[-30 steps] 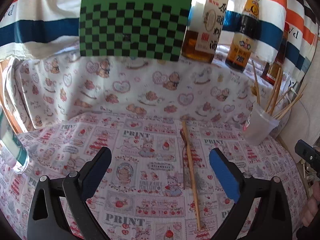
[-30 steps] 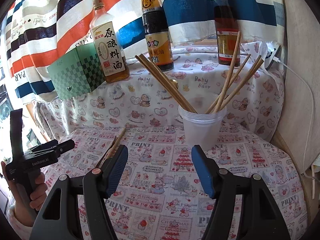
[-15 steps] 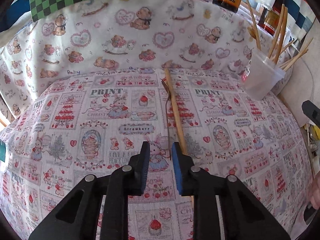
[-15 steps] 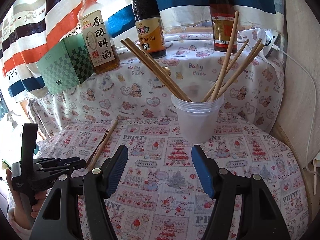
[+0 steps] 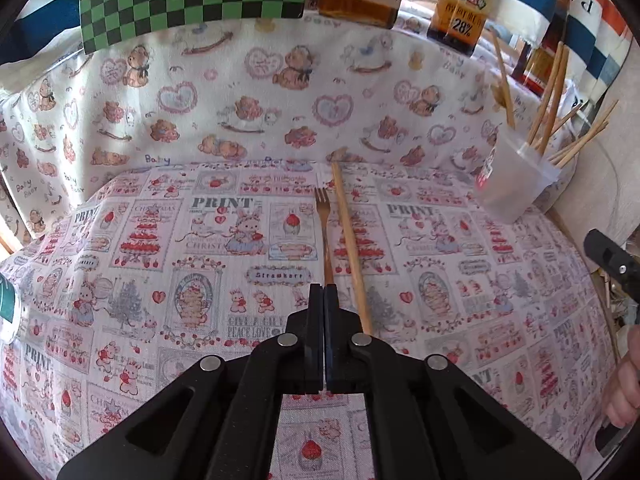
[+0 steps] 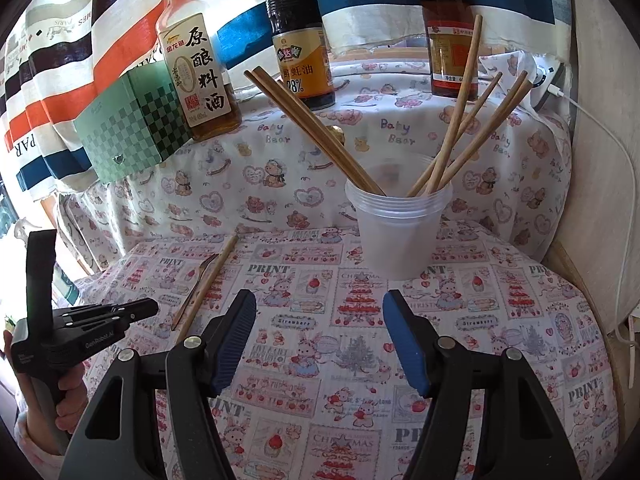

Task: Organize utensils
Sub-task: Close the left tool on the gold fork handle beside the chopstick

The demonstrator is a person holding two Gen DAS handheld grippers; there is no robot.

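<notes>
A thin bronze fork (image 5: 323, 232) lies on the printed tablecloth, tines pointing away, with a wooden chopstick (image 5: 349, 240) lying just to its right. My left gripper (image 5: 324, 292) is shut on the fork's handle end, low over the cloth. The fork (image 6: 196, 286) and chopstick (image 6: 210, 280) also show at the left of the right wrist view, with the left gripper (image 6: 148, 307) beside them. My right gripper (image 6: 320, 320) is open and empty, in front of a clear plastic cup (image 6: 398, 232) holding several chopsticks. The cup (image 5: 514, 184) sits at the far right in the left wrist view.
On a raised cloth-covered ledge behind stand a green checkered box (image 6: 132, 128), a cooking wine bottle (image 6: 196, 68), a dark sauce bottle (image 6: 300, 48) and another bottle (image 6: 450, 36). A white charging cable (image 6: 624, 168) hangs along the right wall.
My left gripper dropped toward the table, closed its jaws from wide open and now pinches the fork's handle. My right gripper stayed open and shifted only slightly.
</notes>
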